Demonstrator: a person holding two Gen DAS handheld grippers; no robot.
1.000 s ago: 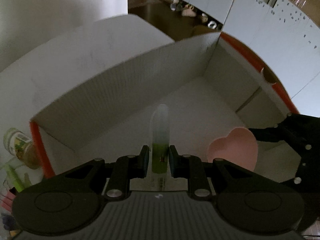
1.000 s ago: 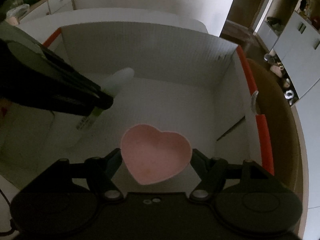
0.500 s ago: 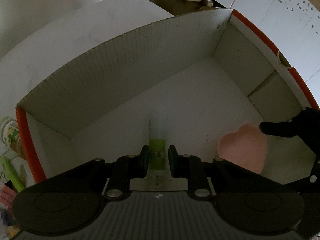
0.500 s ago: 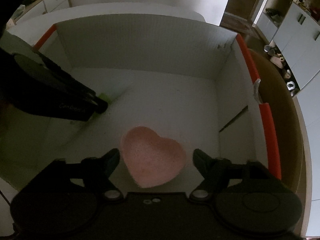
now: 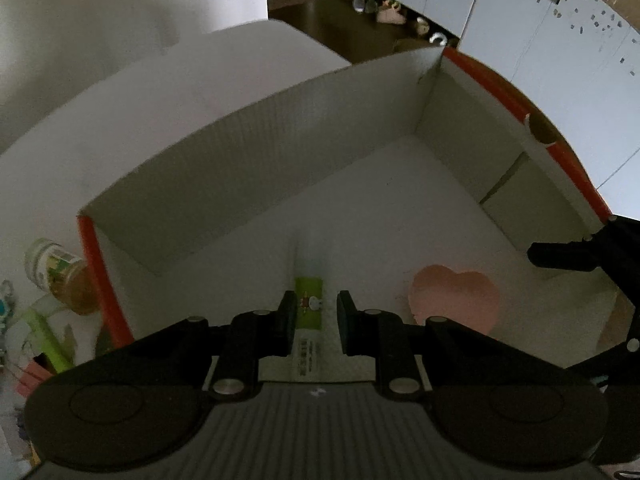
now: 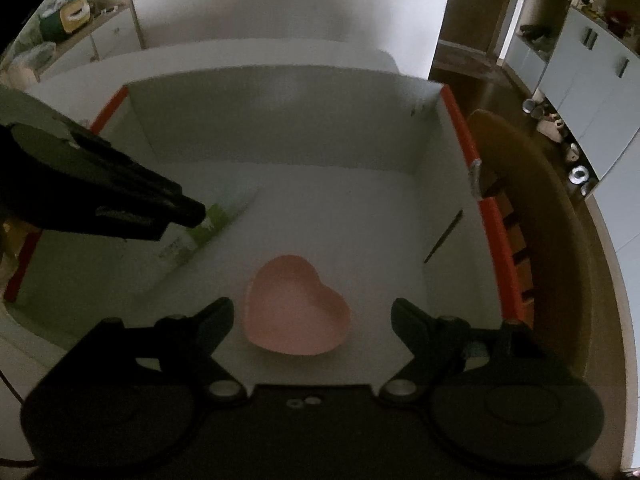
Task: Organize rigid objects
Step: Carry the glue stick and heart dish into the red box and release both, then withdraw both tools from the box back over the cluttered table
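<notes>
A white tube with a green label (image 5: pixel 310 304) lies on the floor of a white cardboard box (image 5: pixel 248 152) with orange edges. My left gripper (image 5: pixel 313 312) is open, its jaws a little apart on either side of the tube; the tube also shows in the right wrist view (image 6: pixel 212 220). A pink heart-shaped dish (image 6: pixel 296 306) rests on the box floor, also seen in the left wrist view (image 5: pixel 456 300). My right gripper (image 6: pixel 312 312) is open wide above and around the dish, not touching it.
The box (image 6: pixel 280 120) sits on a white table (image 5: pixel 140 100). A jar (image 5: pixel 56 272) and green and pink items (image 5: pixel 44 340) stand outside the box's left wall. A wooden chair (image 6: pixel 536 240) is to the right of the box.
My left gripper lowered the tube to the box floor and opened off it. My right gripper opened, left the pink dish on the floor and drew back upward.
</notes>
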